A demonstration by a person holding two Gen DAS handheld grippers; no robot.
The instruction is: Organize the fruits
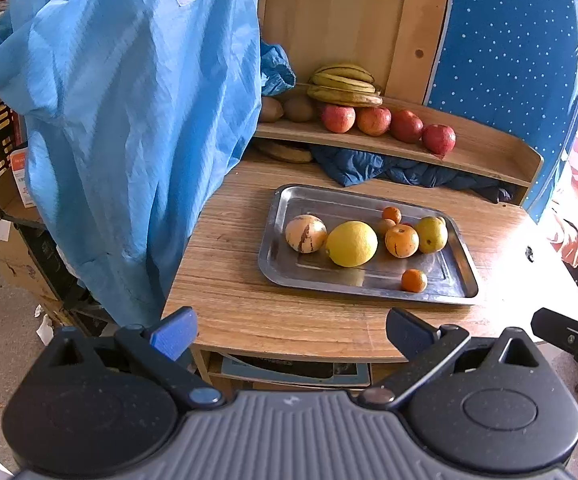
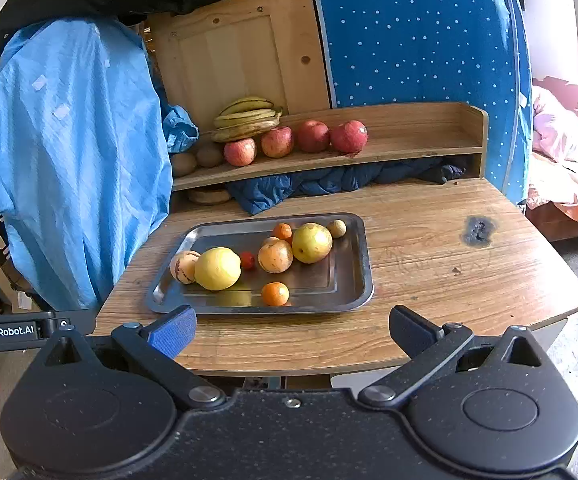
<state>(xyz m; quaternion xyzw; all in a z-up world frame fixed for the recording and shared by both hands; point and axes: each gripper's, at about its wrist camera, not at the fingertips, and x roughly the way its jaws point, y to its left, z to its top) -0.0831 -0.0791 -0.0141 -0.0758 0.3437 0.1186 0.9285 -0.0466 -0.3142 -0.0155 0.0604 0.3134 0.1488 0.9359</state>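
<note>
A steel tray point(image 1: 285, 200) point(image 2: 353, 280) lies on the wooden table and holds several fruits: a striped pale melon point(image 1: 305, 233) point(image 2: 183, 267), a big yellow citrus point(image 1: 351, 243) point(image 2: 217, 268), an orange-yellow fruit point(image 1: 401, 240) point(image 2: 275, 256), a yellow-green pear point(image 1: 431, 234) point(image 2: 311, 243), small tangerines point(image 1: 414, 281) point(image 2: 275, 294) and a small red tomato point(image 2: 247, 260). My left gripper point(image 1: 289, 334) is open and empty, before the table's front edge. My right gripper point(image 2: 291, 334) is open and empty, just before the tray.
A wooden shelf point(image 1: 481, 152) point(image 2: 417, 144) at the back carries bananas point(image 1: 345, 85) point(image 2: 248, 119), several red apples point(image 1: 373, 121) point(image 2: 313, 136) and kiwis point(image 1: 297, 109) point(image 2: 209, 155). A blue garment point(image 1: 129, 128) point(image 2: 69, 160) hangs at the left. Dark blue cloth point(image 1: 369, 166) lies under the shelf.
</note>
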